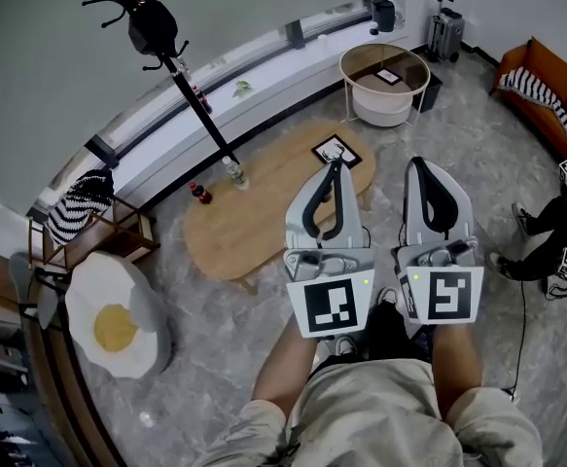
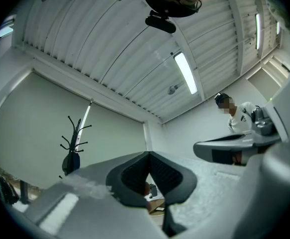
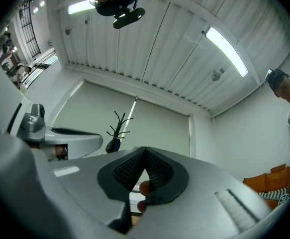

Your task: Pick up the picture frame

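Picture frame [image 1: 328, 148]: dark border, light centre, apparently lying flat at the far right end of the oval wooden table [image 1: 254, 222], with the bottles [image 1: 217, 183] well apart from it toward the table's middle. A similar frame-like square sits on the round glass-top table [image 1: 385, 81] further back, so I'd treat the near one as the target. Left gripper [image 1: 336, 171] is in front of the frame and overlaps it in the head view, jaws pressed together with nothing in them. Right gripper [image 1: 417, 168] is alongside, also closed and empty. Both gripper views look at the ceiling and wall, and neither shows the frame. To do it well, pitch a gripper nose-down until the frame shows between the jaws and open before reaching. A flat frame gives little to grab, so go for an edge, one pad under and one on top.
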Demonstrator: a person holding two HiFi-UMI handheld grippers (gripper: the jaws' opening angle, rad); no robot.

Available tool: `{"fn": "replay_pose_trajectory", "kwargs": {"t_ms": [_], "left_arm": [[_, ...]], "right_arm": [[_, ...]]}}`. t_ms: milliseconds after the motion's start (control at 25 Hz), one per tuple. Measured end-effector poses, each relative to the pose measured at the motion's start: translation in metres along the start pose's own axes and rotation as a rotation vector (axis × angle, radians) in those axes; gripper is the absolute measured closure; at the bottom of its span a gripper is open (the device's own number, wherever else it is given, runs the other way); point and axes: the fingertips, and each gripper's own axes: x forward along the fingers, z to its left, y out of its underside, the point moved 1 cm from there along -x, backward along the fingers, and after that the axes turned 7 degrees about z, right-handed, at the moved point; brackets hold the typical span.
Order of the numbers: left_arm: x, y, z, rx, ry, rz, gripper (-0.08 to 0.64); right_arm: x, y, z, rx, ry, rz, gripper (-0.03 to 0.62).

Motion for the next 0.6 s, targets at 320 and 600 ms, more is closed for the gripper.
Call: {"fn": "replay_pose_trajectory", "kwargs": {"t_ms": [320, 600], "left_arm": [[0.048, 0.020, -0.012, -0.009, 0.016, 0.044, 0.555], [0.110, 0.038, -0.030, -0.020, 0.024, 0.082, 0.555]], "right_arm": [[0.036, 0.028, -0.031, 0.054, -0.002, 0.002, 0.591], [0.074, 0.058, -0.091, 0.099, 0.040, 0.020, 0.591]]}}
